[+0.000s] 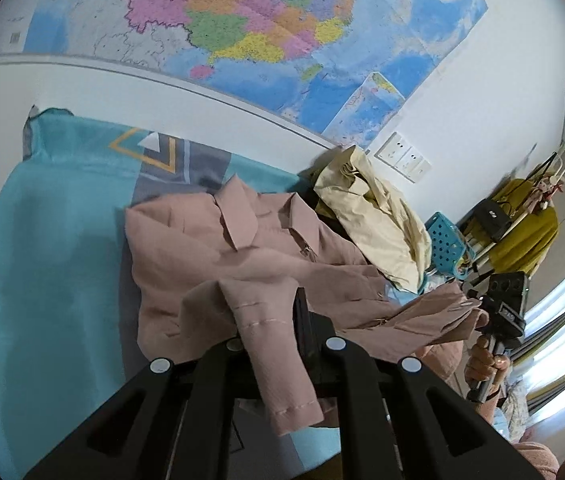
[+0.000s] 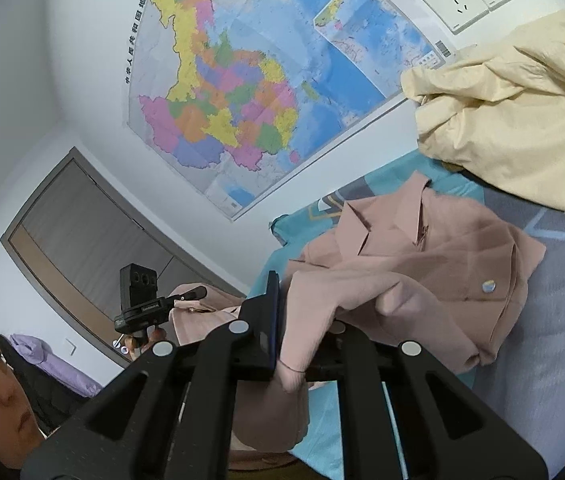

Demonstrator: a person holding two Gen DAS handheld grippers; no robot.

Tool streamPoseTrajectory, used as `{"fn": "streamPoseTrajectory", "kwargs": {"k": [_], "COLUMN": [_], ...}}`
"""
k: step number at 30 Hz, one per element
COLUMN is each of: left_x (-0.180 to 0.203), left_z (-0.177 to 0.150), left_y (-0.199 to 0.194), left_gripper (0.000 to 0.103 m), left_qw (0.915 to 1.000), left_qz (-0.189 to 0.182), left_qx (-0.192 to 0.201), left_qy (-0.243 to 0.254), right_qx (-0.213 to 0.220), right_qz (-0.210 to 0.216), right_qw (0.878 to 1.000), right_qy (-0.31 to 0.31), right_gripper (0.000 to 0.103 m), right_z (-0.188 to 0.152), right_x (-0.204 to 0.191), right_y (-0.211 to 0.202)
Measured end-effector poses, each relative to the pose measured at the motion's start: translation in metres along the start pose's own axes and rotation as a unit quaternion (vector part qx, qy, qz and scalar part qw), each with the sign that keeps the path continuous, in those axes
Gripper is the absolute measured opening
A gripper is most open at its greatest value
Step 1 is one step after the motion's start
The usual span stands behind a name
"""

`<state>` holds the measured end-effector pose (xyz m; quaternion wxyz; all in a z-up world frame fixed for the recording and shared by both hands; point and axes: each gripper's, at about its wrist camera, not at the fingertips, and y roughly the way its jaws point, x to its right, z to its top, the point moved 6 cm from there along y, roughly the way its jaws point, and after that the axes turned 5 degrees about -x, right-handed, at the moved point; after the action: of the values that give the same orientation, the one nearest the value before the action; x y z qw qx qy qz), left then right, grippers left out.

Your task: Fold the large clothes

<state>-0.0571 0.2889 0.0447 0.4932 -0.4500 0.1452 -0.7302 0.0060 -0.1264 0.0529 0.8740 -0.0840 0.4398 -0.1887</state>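
A dusty pink collared shirt (image 1: pixel 242 256) lies crumpled on the teal bedspread (image 1: pixel 50 264), collar toward the wall. My left gripper (image 1: pixel 270 320) is shut on a hemmed end of the pink shirt, which drapes down between the fingers. My right gripper (image 2: pixel 306 320) is shut on another fold of the pink shirt (image 2: pixel 422 264), lifted a little above the bed. The right gripper shows at the right of the left wrist view (image 1: pixel 478 312), holding a cuffed end. The left gripper shows at the left of the right wrist view (image 2: pixel 186 300).
A cream garment (image 1: pixel 378 216) is heaped at the wall beside the pink shirt, also in the right wrist view (image 2: pixel 514 120). A teal perforated basket (image 1: pixel 448 244), a rack with a yellow garment (image 1: pixel 522 240), wall sockets (image 1: pixel 402 156) and a map (image 1: pixel 266 32) are nearby.
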Motion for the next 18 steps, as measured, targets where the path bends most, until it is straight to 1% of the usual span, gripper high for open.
{"fn": "streamPoseTrajectory", "kwargs": {"k": [18], "left_x": [-0.014], "left_z": [0.049], "left_y": [0.029], "left_gripper": [0.007], "left_qw": [0.9992], "left_qz": [0.037], "left_qx": [-0.016], "left_qy": [-0.002], "right_qx": [-0.004], "right_qz": [-0.005], "right_qw": [0.999], "right_qy": [0.036], "right_gripper": [0.008], "right_z": [0.045], "right_x": [0.033], "right_y": [0.029]}}
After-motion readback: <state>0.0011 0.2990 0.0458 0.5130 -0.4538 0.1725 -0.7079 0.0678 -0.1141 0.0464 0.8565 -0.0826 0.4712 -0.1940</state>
